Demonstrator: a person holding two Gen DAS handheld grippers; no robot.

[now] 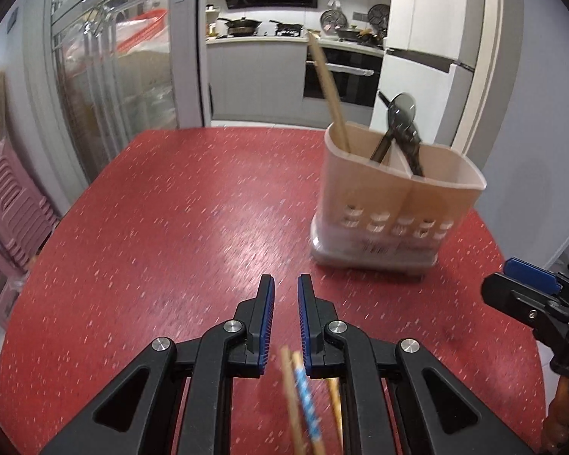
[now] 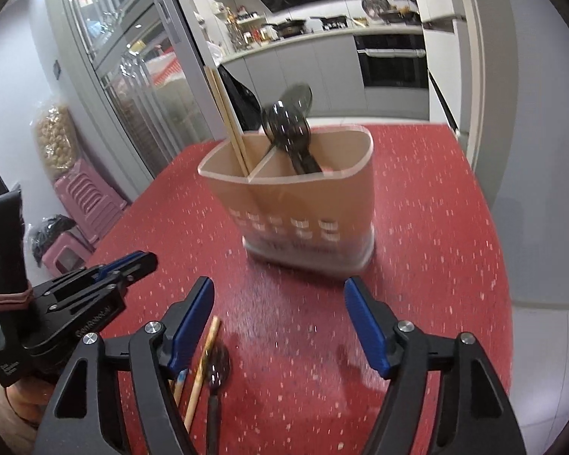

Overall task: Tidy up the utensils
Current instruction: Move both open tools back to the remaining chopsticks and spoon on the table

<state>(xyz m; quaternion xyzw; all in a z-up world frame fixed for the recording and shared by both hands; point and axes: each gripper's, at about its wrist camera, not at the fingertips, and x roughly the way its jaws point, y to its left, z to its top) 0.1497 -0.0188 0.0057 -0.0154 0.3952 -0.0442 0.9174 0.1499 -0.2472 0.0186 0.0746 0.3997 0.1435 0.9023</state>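
Low in the right wrist view, loose chopsticks [image 2: 203,364] and a dark spoon [image 2: 217,373] lie on the red table [image 2: 436,265] just inside the left finger of the right gripper [image 2: 278,322], whose jaws stand spread and empty; the left gripper [image 1: 285,318], with chopsticks [image 1: 303,398] beneath it at the bottom of its view, is pressed nearly together on nothing. To do the pickup well, I would centre one utensil between the pads, then carry it to the matching compartment. At mid-frame the holder [image 2: 303,204] keeps chopsticks left and spoons right; its label is blurred, unreadable.
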